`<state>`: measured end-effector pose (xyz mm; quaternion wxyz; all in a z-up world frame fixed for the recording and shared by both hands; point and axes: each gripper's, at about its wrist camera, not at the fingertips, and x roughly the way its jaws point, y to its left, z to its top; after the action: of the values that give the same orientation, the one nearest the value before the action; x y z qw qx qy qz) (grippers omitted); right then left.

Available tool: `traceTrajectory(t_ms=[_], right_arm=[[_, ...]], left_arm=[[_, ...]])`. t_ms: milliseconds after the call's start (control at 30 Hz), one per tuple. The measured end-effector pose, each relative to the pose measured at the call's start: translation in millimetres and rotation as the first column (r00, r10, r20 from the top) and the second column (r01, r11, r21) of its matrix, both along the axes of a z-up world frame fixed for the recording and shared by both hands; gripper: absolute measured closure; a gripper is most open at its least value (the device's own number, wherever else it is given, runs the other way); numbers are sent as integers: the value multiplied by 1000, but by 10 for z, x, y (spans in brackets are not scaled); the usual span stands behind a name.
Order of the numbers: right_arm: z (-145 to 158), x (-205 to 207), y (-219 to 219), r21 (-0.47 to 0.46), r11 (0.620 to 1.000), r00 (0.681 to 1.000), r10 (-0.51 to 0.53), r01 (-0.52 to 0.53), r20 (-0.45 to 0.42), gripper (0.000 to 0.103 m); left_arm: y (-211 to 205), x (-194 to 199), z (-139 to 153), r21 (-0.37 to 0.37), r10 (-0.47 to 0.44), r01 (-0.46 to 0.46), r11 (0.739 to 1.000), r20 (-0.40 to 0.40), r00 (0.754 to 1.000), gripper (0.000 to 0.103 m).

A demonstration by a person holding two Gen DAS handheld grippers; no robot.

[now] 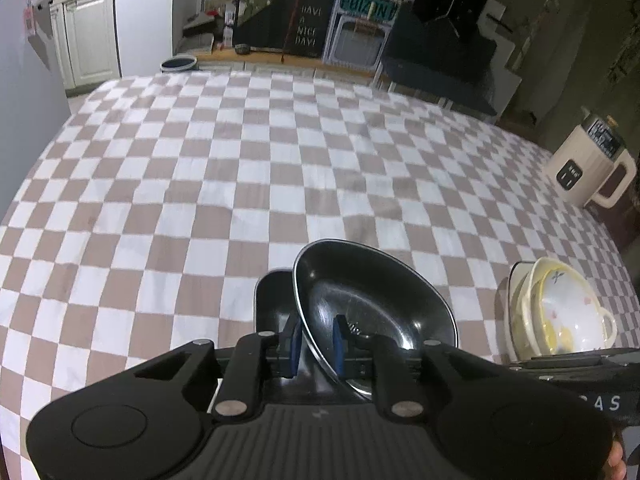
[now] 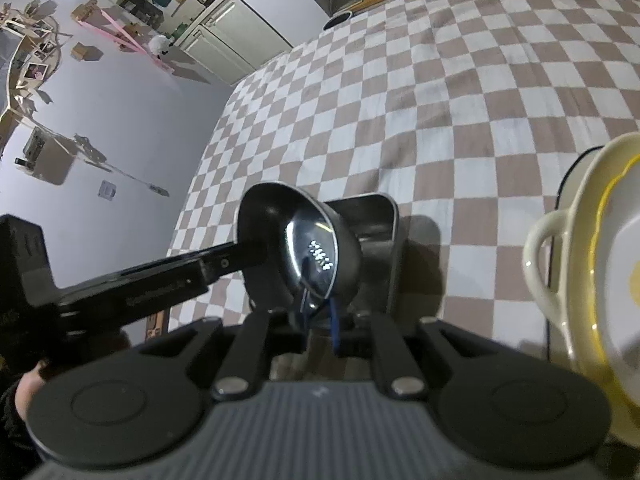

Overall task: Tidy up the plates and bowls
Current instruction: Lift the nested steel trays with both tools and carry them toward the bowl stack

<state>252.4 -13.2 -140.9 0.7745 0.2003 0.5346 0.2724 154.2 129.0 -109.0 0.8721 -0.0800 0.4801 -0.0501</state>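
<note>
A black round bowl (image 1: 372, 308) hangs tilted over a black rectangular dish (image 1: 274, 300) on the checked tablecloth. My left gripper (image 1: 318, 346) is shut on the bowl's near rim, with a blue pad on each side of it. In the right wrist view the same bowl (image 2: 304, 252) appears almost edge-on. My right gripper (image 2: 319, 320) is shut on its lower rim, and the left gripper's finger (image 2: 240, 258) reaches it from the left. The rectangular dish (image 2: 374, 228) lies just behind the bowl. Part of the right gripper's body (image 1: 580, 364) shows at the lower right.
A stack of cream and yellow bowls (image 1: 560, 312) with small handles stands to the right of the black dishes, close to the right gripper (image 2: 580, 280). A cream kettle-like appliance (image 1: 588, 168) sits at the table's right edge. The checked cloth (image 1: 240, 160) stretches ahead.
</note>
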Motion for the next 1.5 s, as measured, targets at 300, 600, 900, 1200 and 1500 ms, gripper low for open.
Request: traceTrajectory(t_ms=[300,600,900,1200,1500], right_arm=[[-61,61,19,-15,1000,1000,-9,9,-27,87],[-123,111,78,-44,999,999,-13,11,-42,84],[-80,122,130,-45,999,998,-11,8,-57,47],[179,175,-68,2,998,996,-70,70,46,45],[77,390,-75,-149,978,983,-130,149,126,59]], left_arm=[[-40,107,-179,21,-28,30,999,-85,996,82],[25,99,-222,-10,-32,31,999,-120,992,81],[135,65,-148,-29,3,-6,1000,-94,996,77],[294,26,-61,-81,66,-69,994,-50,997,54],[400,22,-120,-50,92,-96,994,-70,993,53]])
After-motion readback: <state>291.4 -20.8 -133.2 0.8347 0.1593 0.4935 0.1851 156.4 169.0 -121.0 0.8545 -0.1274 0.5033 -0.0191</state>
